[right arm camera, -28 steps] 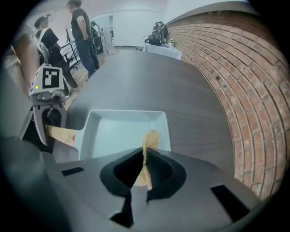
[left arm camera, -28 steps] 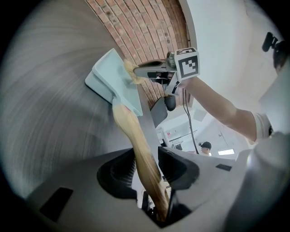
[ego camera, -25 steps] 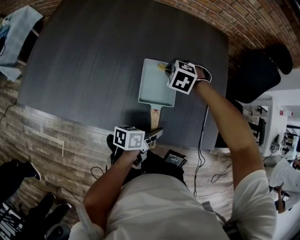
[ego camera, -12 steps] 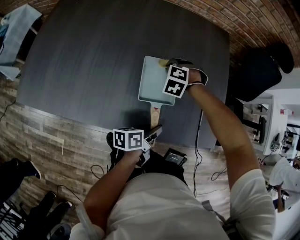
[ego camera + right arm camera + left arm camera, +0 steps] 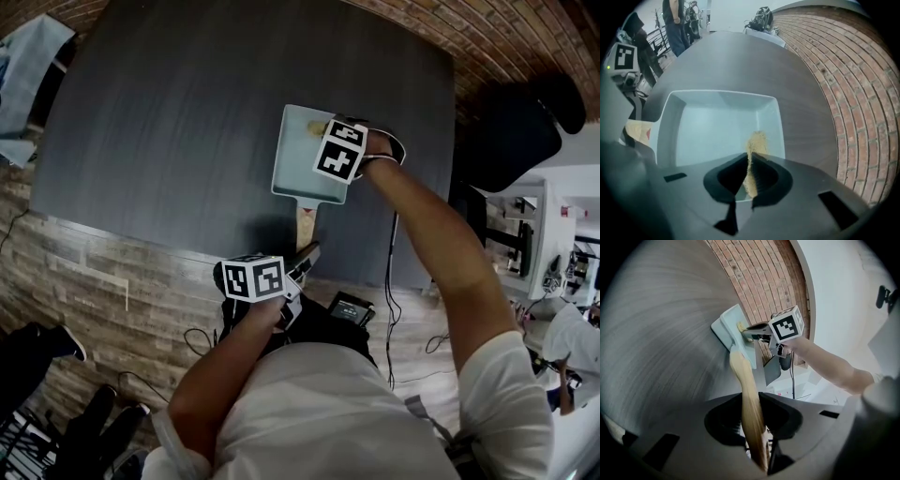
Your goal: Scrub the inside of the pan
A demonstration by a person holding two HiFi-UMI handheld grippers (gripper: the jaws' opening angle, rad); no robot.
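Note:
A pale rectangular pan (image 5: pixel 292 161) lies on the dark table, its wooden handle (image 5: pixel 304 225) pointing toward me. My left gripper (image 5: pixel 305 255) is at the handle's end. In the left gripper view the handle (image 5: pixel 745 390) runs between the jaws of that gripper (image 5: pixel 753 401), which are closing and pinch it. My right gripper (image 5: pixel 330 127) hangs over the pan's far right corner, shut on a thin yellow scrub pad (image 5: pixel 757 143). The pad's tip rests on the pan's floor (image 5: pixel 712 131) near its right wall. The right gripper (image 5: pixel 751 164) hides the near wall.
The dark table (image 5: pixel 187 103) stretches left and beyond the pan. A brick wall (image 5: pixel 843 93) runs along its far side. A black chair (image 5: pixel 511 141) stands to the right, cables (image 5: pixel 392 281) trail on the wood floor, and a blue cloth (image 5: pixel 28 75) lies far left.
The right gripper with the scrub pad has shifted left and slightly away across the pan's far right corner. The left gripper stays at the handle's end.

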